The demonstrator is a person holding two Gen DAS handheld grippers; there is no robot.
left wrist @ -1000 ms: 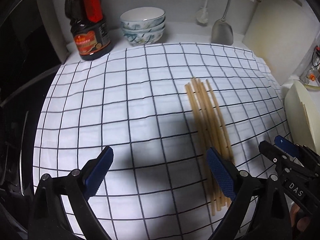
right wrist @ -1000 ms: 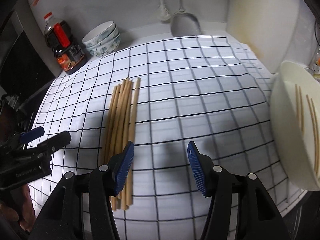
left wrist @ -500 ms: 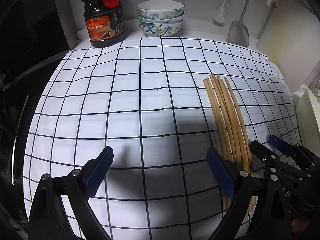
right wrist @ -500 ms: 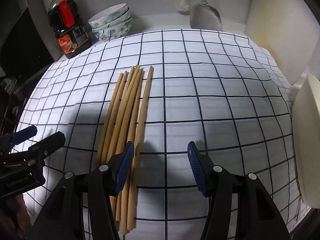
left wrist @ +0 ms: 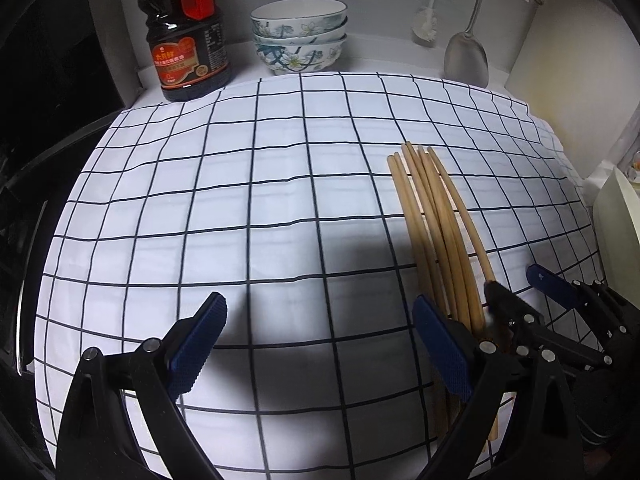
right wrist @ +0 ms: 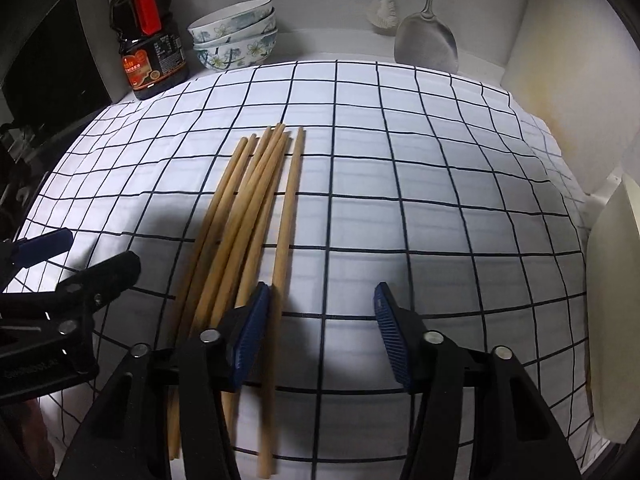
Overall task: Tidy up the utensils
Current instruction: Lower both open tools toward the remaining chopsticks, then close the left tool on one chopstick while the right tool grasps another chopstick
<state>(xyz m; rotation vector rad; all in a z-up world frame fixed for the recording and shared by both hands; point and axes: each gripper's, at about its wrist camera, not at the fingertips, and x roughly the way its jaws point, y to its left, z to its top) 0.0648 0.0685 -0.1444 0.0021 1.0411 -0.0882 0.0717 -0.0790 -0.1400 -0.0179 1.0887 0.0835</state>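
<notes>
Nearest in the right wrist view, the right gripper, black with ribbed blue pads, hovers low over the white cloth with a black grid; its jaws are closing but still stand apart, and the rightmost stick of the bundle of pale wooden chopsticks runs just inside the left pad, touching or nearly touching it, while the right pad presses on nothing. Beside it, the left gripper, of the same build, has its fingers spread wide over bare cloth, nothing between them; the near ends of the chopsticks pass just outside its right finger, between the two grippers. Farther out, the chopsticks lie flat on the cloth in a loose sheaf, close together near the grippers and fanning slightly toward their far tips, one stick a little apart on the right. At the right edge a cream-coloured plastic container stands just off the cloth. Along the back wall, past the cloth's far edge, are a dark soy-sauce bottle with a red handle, a stack of white bowls with a blue flower pattern, a white brush and a steel spatula leaning upright.
</notes>
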